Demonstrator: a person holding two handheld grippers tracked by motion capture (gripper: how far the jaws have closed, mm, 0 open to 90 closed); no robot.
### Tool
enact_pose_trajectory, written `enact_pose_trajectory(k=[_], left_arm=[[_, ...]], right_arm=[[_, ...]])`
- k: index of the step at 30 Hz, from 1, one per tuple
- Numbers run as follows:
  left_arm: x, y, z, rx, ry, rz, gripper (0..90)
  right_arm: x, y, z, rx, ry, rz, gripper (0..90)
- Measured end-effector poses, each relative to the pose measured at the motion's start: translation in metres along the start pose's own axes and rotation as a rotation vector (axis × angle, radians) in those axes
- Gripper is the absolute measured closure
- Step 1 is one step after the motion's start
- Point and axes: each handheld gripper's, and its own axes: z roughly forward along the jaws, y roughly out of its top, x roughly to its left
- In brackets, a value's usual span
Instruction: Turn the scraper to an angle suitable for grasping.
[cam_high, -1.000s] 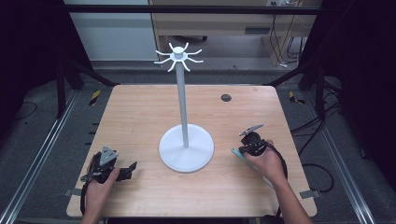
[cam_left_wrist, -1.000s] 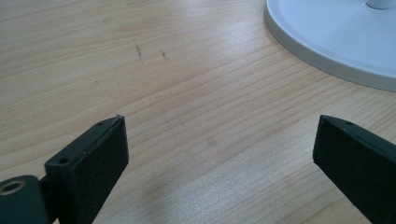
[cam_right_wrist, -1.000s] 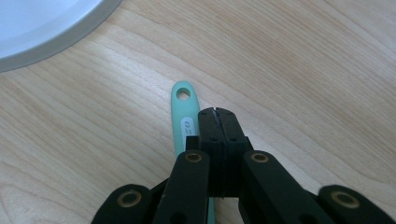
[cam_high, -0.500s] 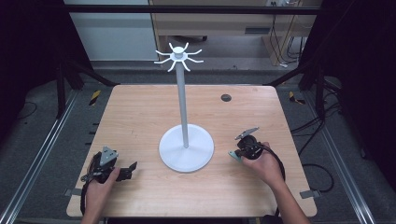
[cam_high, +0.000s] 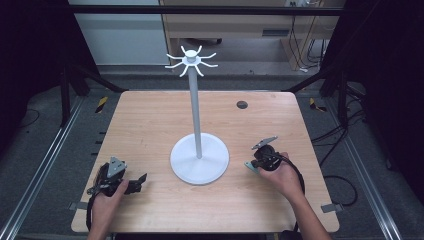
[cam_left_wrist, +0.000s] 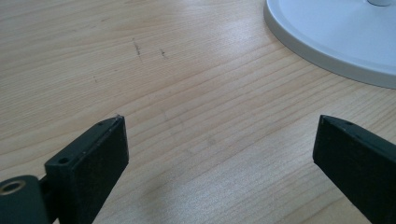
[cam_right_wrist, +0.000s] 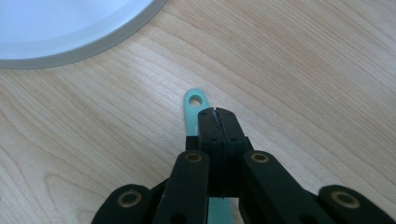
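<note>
At the near right of the table, the right gripper (cam_right_wrist: 217, 113) has its two black jaws pressed together on a thin teal handle (cam_right_wrist: 193, 108), a flat plastic strip with a rounded end pierced by one small hole. The right gripper view gives that detail close up, the strip running back under the jaws with its holed tip lying on or just above the wood. From the high view the same gripper (cam_high: 261, 161) sits in the person's right hand (cam_high: 282, 175), and the handle (cam_high: 249, 166) is no more than a pale teal sliver poking out toward the stand; what the strip belongs to cannot be told.

At the near left, the left gripper (cam_high: 141, 180) lies low over the wood in the left hand (cam_high: 107, 197). The left gripper view shows its two blocky matte jaws set wide apart with bare wood grain between them, gripping nothing.

Between the two hands stands one white stand (cam_high: 197, 120): a round, smooth disc base, a slim upright pole, and a crown of short curved hooks at the top. Both gripper views catch the rim of that base (cam_left_wrist: 336, 42), (cam_right_wrist: 70, 32).

The table (cam_high: 150, 120) is pale, straight-grained wood with rounded corners and one dark round hole (cam_high: 242, 105) near its far edge, to the right.
</note>
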Motion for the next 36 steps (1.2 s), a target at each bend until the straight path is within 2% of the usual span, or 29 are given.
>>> enact_pose_trajectory(k=[4, 7, 14, 21, 24, 27, 32, 36], left_arm=[[0.0, 0.0, 0.0, 0.001, -0.001, 0.0, 2.9], [0.0, 0.0, 0.0, 0.001, -0.001, -0.001, 2.9], [0.0, 0.0, 0.0, 0.002, -0.002, 0.0, 2.9], [-0.001, 0.0, 0.0, 0.006, -0.005, 0.005, 2.9], [-0.001, 0.0, 0.0, 0.005, -0.005, 0.004, 2.9], [-0.001, 0.0, 0.001, 0.005, -0.004, 0.004, 2.9], [-0.001, 0.0, 0.001, 0.006, -0.005, 0.004, 2.9], [-0.001, 0.0, 0.0, 0.006, -0.004, 0.006, 2.9]], right_arm=[[-0.004, 0.0, 0.0, -0.004, -0.018, 0.009, 90.0], [-0.005, -0.001, 0.002, 0.012, -0.023, 0.004, 90.0], [-0.002, -0.003, 0.002, 0.019, 0.003, 0.003, 90.0], [0.004, -0.003, -0.002, 0.015, 0.009, -0.028, 90.0], [0.004, -0.003, -0.005, 0.015, 0.016, -0.016, 80.5], [0.004, -0.002, -0.006, 0.019, 0.019, -0.023, 74.8], [0.005, -0.002, -0.007, 0.034, 0.027, -0.058, 66.1], [0.008, -0.001, -0.008, 0.052, 0.038, -0.066, 59.5]])
